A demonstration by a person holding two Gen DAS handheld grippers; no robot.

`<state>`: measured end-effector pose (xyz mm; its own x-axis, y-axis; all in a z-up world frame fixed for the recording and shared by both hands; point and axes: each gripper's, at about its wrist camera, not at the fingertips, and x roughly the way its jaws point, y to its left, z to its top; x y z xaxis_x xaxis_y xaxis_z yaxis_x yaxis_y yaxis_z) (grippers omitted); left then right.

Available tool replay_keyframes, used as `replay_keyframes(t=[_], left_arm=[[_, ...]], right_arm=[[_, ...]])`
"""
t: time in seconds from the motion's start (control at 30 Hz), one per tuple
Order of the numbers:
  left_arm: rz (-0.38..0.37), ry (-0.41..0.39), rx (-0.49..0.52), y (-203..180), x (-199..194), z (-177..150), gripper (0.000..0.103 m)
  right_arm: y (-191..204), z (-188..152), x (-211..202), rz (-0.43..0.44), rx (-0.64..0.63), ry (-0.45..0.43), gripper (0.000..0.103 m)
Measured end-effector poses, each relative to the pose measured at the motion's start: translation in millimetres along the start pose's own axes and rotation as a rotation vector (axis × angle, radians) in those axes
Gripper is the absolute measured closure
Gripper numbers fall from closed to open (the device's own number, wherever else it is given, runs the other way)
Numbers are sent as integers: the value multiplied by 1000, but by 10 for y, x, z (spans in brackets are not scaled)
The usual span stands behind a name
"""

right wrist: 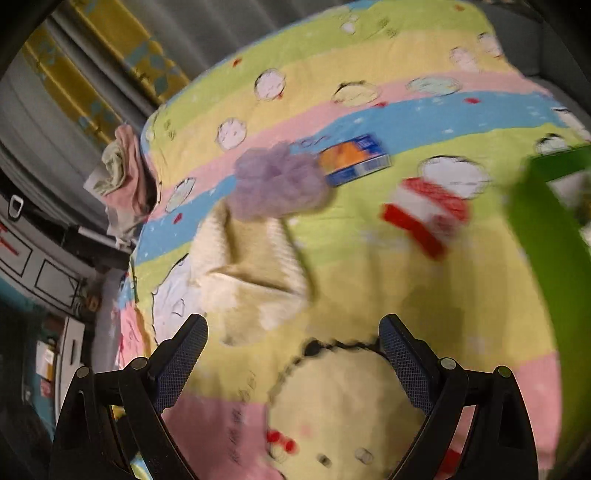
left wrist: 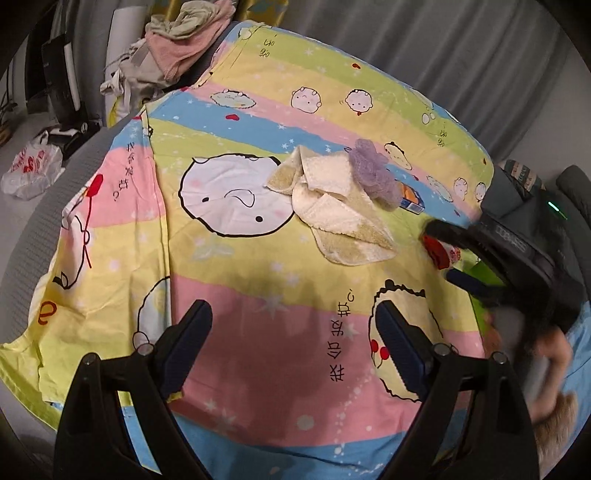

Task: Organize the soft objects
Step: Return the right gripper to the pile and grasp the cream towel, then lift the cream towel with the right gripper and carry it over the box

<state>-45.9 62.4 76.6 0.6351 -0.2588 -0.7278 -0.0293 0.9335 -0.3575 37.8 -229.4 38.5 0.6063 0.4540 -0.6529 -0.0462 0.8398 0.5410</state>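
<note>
From my left gripper (left wrist: 293, 343) I look down on a bed or tabletop, I cannot tell which, covered by a cartoon sheet (left wrist: 258, 350) striped in pink, yellow, blue and green. This gripper is released, its jaws spread wide over a pink stripe with nothing between them. At about one o'clock from it lies a crumpled cream towel (left wrist: 332, 206), loosely heaped and not folded. Touching the towel's upper right edge is a purple mesh bath pouf (left wrist: 373, 173), and just beyond the pouf sits a small blue and orange box (left wrist: 410, 199). At three o'clock my right gripper (left wrist: 439, 251) enters the view, blurred, near a red and white soft item (left wrist: 441, 253); I cannot tell whether it touches it. Its own camera is smeared but shows the right gripper (right wrist: 293, 350) released too, jaws apart and empty over a pale cartoon face. From there the towel (right wrist: 251, 273) is at eleven o'clock, the pouf (right wrist: 277, 181) at twelve, the box (right wrist: 354, 158) just right of it, the red and white item (right wrist: 428, 210) at one o'clock, and a green container edge (right wrist: 546, 229) at two o'clock. At the far left corner a pile of pink and grey clothes (left wrist: 184, 33) sits unsorted. I judge the tidying barely begun: nothing is held, the towel is unfolded, and every soft item lies loose.
</note>
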Motion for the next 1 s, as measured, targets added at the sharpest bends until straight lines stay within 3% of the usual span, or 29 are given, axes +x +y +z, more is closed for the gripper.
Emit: replay_keyframes(t=[0.2,0.33,0.37,0.4,0.43,0.67,0.87,1.0], left_arm=[[-14,-19,-31,60,-68,79,13],[-21,-13,-44,120,-46,127,13],[-19,-14,-48,134,-45,134,13],[-16,-15,-52,149,-46,144,13],[-13,-16,-56,162,-50,151,13],[-14,-23,-71,227,-99,156,13],[-1,-5,-86,266,-78,113,13],[2,7,-78,271,-82,60,13]], right_arm=[[254,273,613,-88,-31,54,11],[234,244,976,-106,-38,111,44],[246,228,953,-123,-56,70,71],[273,200,924,-141,-86,34,85],[281,176,933,-127,-96,51,90],[342,-57,352,91,-48,48,92],[585,-376,-370,138,-118,-5,92],[504,-621,-745,126,-133,-28,92]])
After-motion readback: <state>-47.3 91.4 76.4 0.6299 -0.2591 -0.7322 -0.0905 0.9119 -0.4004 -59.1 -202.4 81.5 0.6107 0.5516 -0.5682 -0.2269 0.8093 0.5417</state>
